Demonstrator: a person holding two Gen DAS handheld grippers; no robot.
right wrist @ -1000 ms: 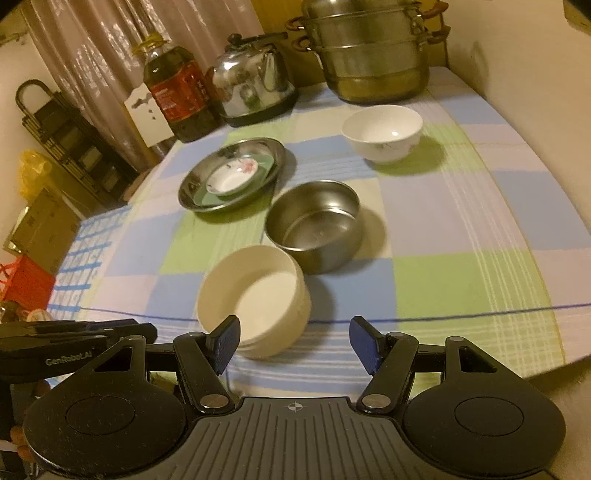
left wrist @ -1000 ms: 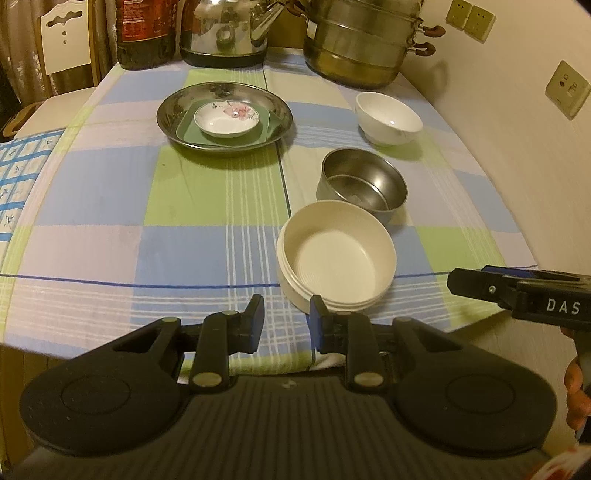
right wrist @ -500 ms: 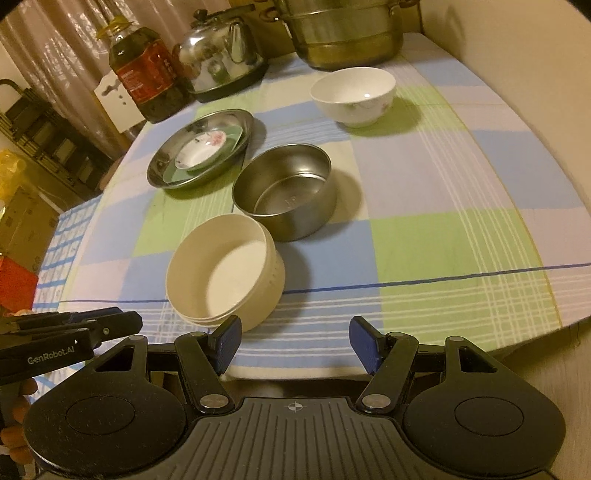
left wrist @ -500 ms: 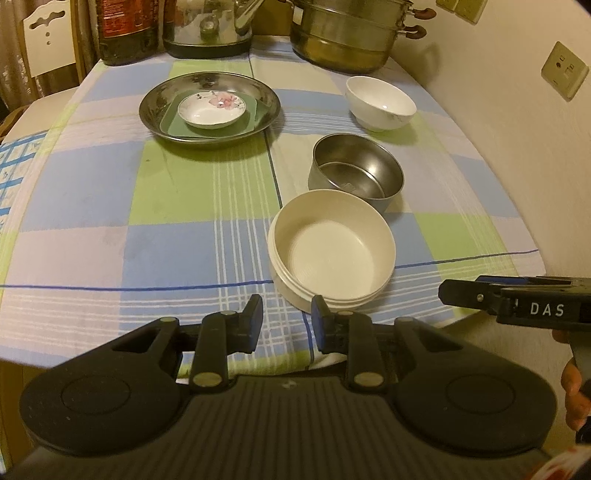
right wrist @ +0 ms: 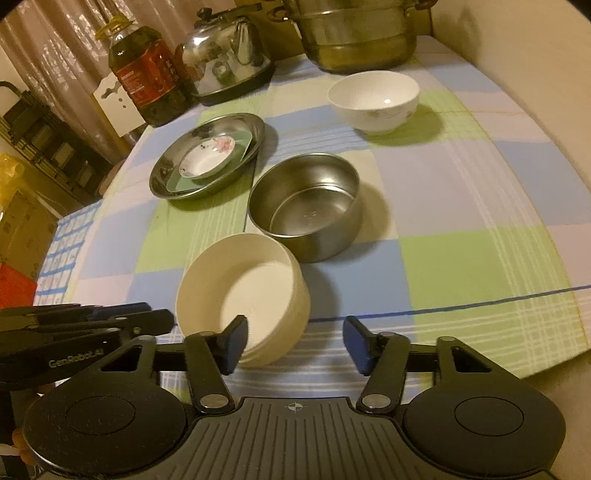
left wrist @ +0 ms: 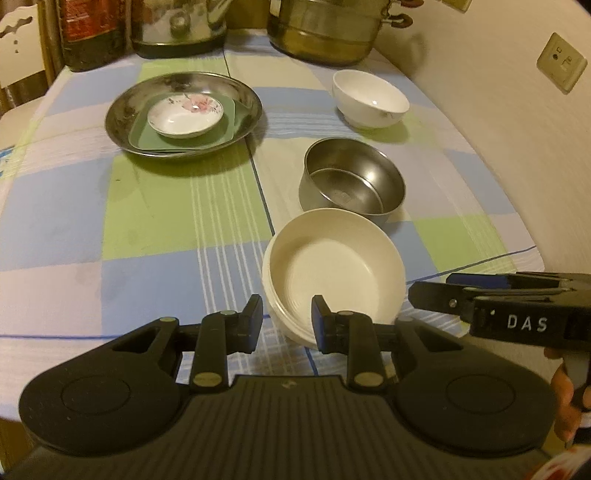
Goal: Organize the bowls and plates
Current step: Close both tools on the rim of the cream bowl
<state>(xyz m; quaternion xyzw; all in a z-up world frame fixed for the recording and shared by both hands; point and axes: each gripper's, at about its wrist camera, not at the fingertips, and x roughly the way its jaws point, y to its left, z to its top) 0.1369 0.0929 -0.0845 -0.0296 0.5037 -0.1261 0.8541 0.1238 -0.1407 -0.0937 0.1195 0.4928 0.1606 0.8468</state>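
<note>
Both grippers close in on the round cream plastic bowl point(left wrist: 334, 273). The left gripper point(left wrist: 286, 319), jaws narrow and unclenched, straddles its near rim; the right gripper point(right wrist: 293, 341), jaws just narrowing but empty, has one finger inside. Next, I'd say: clamp the rim, lift toward the steel bowl point(right wrist: 306, 206) just beyond.

At the table's far edge we see an oil bottle point(right wrist: 146, 75), a steel kettle point(right wrist: 225, 55) beside it and a stacked steamer pot point(right wrist: 356, 35); a wall socket point(left wrist: 561, 62) sits rightward.

Cream bowl point(left wrist: 334, 271) upright, touching steel bowl point(left wrist: 352, 181); white bowl point(left wrist: 369, 98) apart.
</note>
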